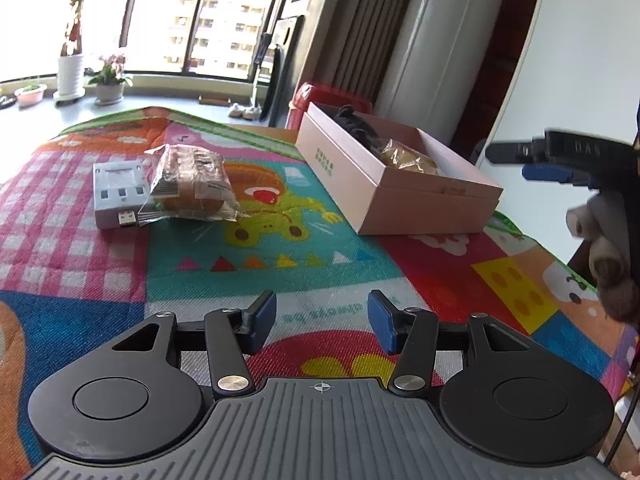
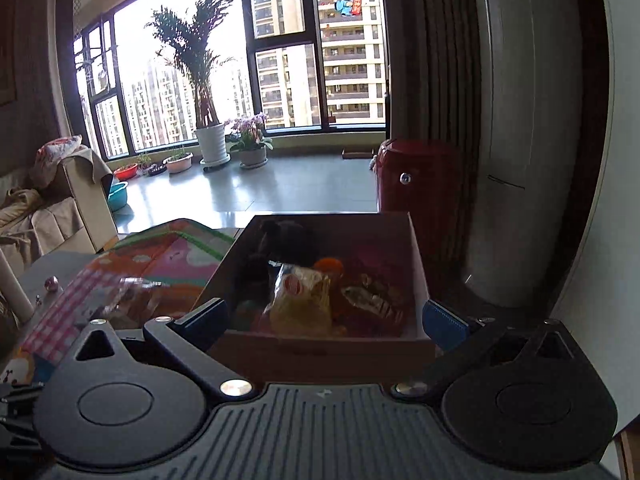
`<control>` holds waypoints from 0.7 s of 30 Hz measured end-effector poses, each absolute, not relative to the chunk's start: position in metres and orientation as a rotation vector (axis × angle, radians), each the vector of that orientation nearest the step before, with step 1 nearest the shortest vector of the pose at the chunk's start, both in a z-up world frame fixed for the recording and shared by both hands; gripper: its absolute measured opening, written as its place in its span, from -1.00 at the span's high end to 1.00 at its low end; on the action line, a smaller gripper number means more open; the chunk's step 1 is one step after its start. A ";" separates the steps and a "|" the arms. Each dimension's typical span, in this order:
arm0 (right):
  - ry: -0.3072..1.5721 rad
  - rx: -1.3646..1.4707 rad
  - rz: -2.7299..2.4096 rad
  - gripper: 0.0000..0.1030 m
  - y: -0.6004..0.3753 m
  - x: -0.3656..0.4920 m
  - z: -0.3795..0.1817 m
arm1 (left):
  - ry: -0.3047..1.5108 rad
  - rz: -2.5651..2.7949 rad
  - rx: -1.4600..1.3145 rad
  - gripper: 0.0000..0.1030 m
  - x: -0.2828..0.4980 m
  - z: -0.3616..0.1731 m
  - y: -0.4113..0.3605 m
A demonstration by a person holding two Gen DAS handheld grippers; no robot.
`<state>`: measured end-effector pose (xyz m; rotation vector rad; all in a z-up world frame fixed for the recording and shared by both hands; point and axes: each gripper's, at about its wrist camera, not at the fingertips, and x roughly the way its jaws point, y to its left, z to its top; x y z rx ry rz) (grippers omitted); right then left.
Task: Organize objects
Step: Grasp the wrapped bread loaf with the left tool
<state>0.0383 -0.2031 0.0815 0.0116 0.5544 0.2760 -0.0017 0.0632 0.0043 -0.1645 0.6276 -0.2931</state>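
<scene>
A wrapped bread loaf (image 1: 192,184) lies on the colourful mat (image 1: 280,240), leaning on a white charger box with a USB plug (image 1: 116,192). To their right stands an open pink cardboard box (image 1: 352,176) that holds a dark bundle and a wrapped bun. My left gripper (image 1: 323,322) hovers low over the mat, open, with nothing between its blue pads. At the right edge, a hand holds my right gripper (image 1: 528,163) above the box. In the right wrist view that gripper (image 2: 324,320) stands wide open over the near end of the box (image 2: 320,348), above a yellow packet (image 2: 304,300).
A red bin (image 2: 420,184) and a tall white column unit (image 2: 520,120) stand behind the box. The mat's right edge runs close to the box. Potted plants (image 2: 212,140) line the window floor, and a covered sofa (image 2: 60,200) stands to the left.
</scene>
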 end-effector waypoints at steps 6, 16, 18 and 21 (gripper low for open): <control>0.620 -0.026 0.361 -1.00 -0.168 0.001 0.031 | 0.545 -0.148 -0.058 -0.08 0.023 0.032 0.080; 0.645 0.055 0.389 -1.00 -0.171 0.005 0.014 | 0.687 -0.006 -0.044 -0.21 0.124 0.030 0.106; 0.655 0.066 0.396 -1.00 -0.171 0.005 0.013 | 0.737 -0.037 -0.068 -0.34 0.132 0.025 0.096; 0.659 0.068 0.398 -1.00 -0.171 0.005 0.013 | 0.758 -0.054 -0.004 -0.43 0.137 0.015 0.076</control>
